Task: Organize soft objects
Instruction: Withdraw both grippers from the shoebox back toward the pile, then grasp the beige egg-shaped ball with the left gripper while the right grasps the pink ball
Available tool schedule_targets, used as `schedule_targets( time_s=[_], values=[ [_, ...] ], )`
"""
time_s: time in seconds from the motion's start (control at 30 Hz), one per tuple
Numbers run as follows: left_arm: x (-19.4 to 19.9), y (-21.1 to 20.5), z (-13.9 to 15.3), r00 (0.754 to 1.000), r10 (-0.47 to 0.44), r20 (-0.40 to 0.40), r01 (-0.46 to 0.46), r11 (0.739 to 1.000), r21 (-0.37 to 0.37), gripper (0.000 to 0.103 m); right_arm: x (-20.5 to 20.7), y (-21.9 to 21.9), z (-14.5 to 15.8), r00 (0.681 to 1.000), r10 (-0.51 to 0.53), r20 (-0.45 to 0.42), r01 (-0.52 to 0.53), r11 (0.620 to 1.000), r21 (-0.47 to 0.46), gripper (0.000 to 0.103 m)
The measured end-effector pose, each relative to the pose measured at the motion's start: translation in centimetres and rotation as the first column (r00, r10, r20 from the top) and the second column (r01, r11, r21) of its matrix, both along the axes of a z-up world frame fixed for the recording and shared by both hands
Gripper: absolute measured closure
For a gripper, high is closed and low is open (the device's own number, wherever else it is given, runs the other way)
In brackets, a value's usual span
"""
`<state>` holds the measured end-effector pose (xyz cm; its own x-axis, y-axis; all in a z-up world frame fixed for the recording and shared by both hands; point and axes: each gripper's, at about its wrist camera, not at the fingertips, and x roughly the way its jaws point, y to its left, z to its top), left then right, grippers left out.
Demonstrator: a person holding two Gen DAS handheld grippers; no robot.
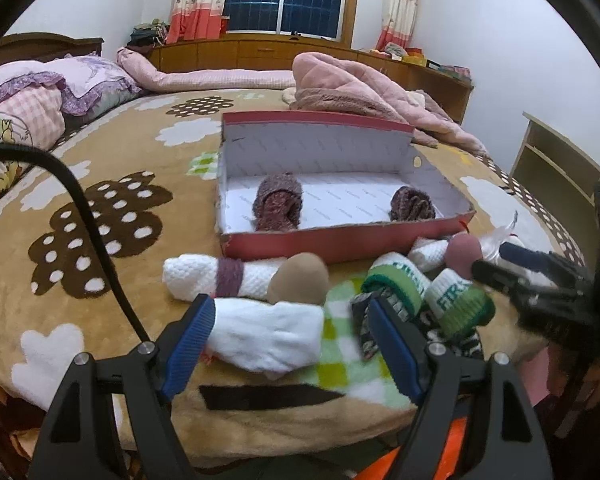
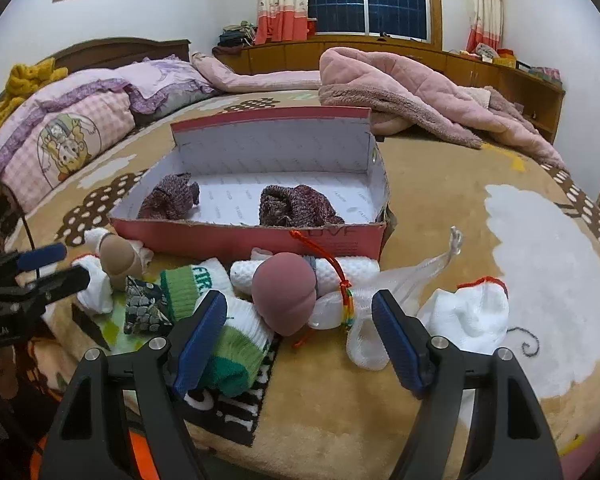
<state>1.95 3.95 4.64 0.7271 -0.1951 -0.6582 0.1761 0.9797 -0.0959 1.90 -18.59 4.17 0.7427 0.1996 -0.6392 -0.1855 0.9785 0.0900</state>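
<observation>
A red shoebox (image 1: 340, 240) (image 2: 240, 240) stands open on the bed with two maroon knit rolls (image 1: 278, 202) (image 2: 296, 204) inside. Soft items lie before it. My left gripper (image 1: 290, 304) is open around a white sock roll (image 1: 268, 338), with a gap at its right pad. Behind that roll lie a tan ball (image 1: 298, 278) and a purple-banded white roll (image 1: 220, 272). My right gripper (image 2: 300, 300) is open, and a pink ball (image 2: 284, 292) sits between its fingertips, untouched. Green-and-white socks (image 2: 236, 348) lie at its left pad. Each gripper shows in the other's view (image 1: 500, 266) (image 2: 56, 268).
A white mesh bag (image 2: 404, 276), a red-trimmed white sock (image 2: 468, 312) and a dark patterned pouch (image 2: 144, 308) lie near the box. A pink quilt (image 2: 400, 88) and pillows (image 2: 80, 120) fill the far bed. A black cable (image 1: 92, 220) crosses the left.
</observation>
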Motion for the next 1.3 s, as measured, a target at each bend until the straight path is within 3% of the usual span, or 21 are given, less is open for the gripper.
schedule_targets(
  time_s=[0.07,0.13,0.2,0.3,0.47,0.6,0.67,0.73,0.83,1.0,1.03,1.13,1.3],
  values=[
    [-0.2,0.7,-0.2,1.0,0.007,-0.006,-0.007,1.0,-0.002,0.025,0.0,-0.6,0.3,1.0,-0.002,0.005,0.002,0.999,0.036,0.04],
    [-0.1,1.5,-0.4,0.999,0.038,-0.009,-0.038,0.999,0.008,0.03,0.0,-1.0,0.5,1.0,-0.004,0.007,0.004,0.998,0.062,0.066],
    [0.0,2.4,-0.5,0.998,0.058,-0.019,-0.059,0.998,-0.014,0.037,0.3,-1.3,0.7,1.0,-0.001,0.006,0.0,0.997,0.08,0.077],
    [0.1,3.5,-0.4,0.997,0.077,-0.011,-0.077,0.996,-0.042,0.045,0.7,-1.2,0.5,1.0,0.016,-0.002,-0.016,0.995,0.096,0.077],
    [1.0,3.7,0.4,0.999,0.024,0.026,-0.02,0.991,-0.13,0.047,0.9,-1.0,0.4,0.999,0.038,0.001,-0.038,0.994,0.098,0.076],
    [1.9,2.3,0.1,0.999,-0.044,0.032,0.048,0.99,-0.136,0.047,0.9,-1.1,0.3,0.999,0.049,0.008,-0.05,0.995,0.087,0.066],
    [2.4,1.2,-0.4,0.997,-0.077,0.022,0.079,0.989,-0.124,0.048,1.0,-1.0,0.0,0.999,0.054,0.005,-0.055,0.995,0.081,0.055],
    [3.2,0.1,-1.2,0.995,-0.102,0.0,0.102,0.991,-0.085,0.071,1.3,-0.8,-0.4,0.998,0.062,0.005,-0.062,0.995,0.078,0.048],
    [3.9,-0.8,-2.6,0.998,-0.068,-0.016,0.068,0.997,-0.025,0.077,2.1,-0.4,-0.9,0.999,0.054,-0.005,-0.054,0.996,0.075,0.048],
    [3.4,-0.8,-2.3,0.995,-0.091,0.042,0.094,0.993,-0.066,0.079,2.3,0.1,-0.6,0.999,0.033,0.023,-0.035,0.997,0.066,0.055],
    [3.2,-0.9,-2.2,0.994,-0.099,0.053,0.103,0.993,-0.066,0.079,2.1,0.2,-0.4,0.999,0.034,0.033,-0.036,0.997,0.065,0.06],
    [2.7,-1.1,-1.6,0.991,-0.1,0.093,0.104,0.994,-0.04,0.079,1.6,0.4,0.3,0.997,0.022,0.074,-0.025,0.999,0.048,0.062],
    [2.2,-1.4,-0.8,0.985,-0.116,0.131,0.123,0.991,-0.043,0.079,2.4,1.1,-1.0,0.999,0.035,0.006,-0.035,0.999,0.037,0.062]
  ],
)
